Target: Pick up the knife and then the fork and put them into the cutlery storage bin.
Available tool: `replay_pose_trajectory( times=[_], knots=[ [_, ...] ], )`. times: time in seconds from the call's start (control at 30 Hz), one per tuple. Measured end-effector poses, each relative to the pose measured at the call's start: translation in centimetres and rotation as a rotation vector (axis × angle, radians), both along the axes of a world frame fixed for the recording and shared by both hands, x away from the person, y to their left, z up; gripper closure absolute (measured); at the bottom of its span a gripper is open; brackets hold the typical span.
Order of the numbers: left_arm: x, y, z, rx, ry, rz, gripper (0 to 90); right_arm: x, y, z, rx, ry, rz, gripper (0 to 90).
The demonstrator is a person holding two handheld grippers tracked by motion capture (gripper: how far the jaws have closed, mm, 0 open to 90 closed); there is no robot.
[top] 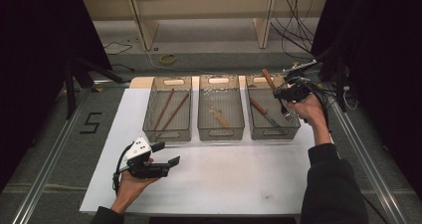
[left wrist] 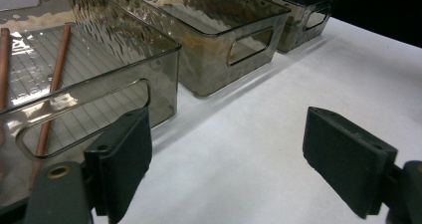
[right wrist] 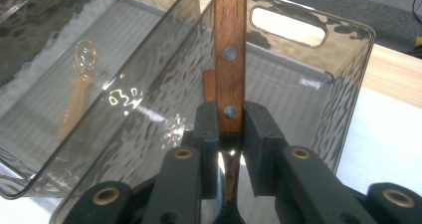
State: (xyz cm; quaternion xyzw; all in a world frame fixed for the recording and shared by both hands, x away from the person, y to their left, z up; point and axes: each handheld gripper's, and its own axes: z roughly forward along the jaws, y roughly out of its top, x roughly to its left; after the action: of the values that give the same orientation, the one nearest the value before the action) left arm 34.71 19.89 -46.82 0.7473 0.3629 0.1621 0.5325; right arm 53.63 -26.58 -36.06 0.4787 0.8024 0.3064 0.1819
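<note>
Right tool point(right wrist: 230, 129) pinches a fork's point(right wrist: 230, 45) wooden handle over the right-edge bin point(right wrist: 348, 84) — left tool point(left wrist: 226, 159) is spread over bare surface point(left wrist: 249, 149).

White sheet point(top: 224, 179) covers the table, pale wood edge point(top: 142, 80) showing at its far side. Beyond the table: grey floor, light wooden shelf frame point(top: 144, 25), loose black cables point(top: 293, 30), yellow-green ring point(top: 167, 58). Left of the table: floor marking "5" point(top: 90, 123) (black tape), metal rail point(top: 50, 159). Dark surroundings both sides
</note>
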Motion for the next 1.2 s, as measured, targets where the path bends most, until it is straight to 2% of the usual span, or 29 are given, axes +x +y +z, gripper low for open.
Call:
replay_pose_trajectory(
  times=[0.73,1.2],
  knots=[
    [0.0,0.0,0.0,0.003,0.001,-0.001,19.1,0.2,-0.5,-1.9,-0.018,0.037,-0.020,77.9],
    [0.0,0.0,0.0,0.004,0.000,0.000,19.1,0.3,0.4,-2.9,-0.037,0.056,-0.010,77.8]
  ],
)
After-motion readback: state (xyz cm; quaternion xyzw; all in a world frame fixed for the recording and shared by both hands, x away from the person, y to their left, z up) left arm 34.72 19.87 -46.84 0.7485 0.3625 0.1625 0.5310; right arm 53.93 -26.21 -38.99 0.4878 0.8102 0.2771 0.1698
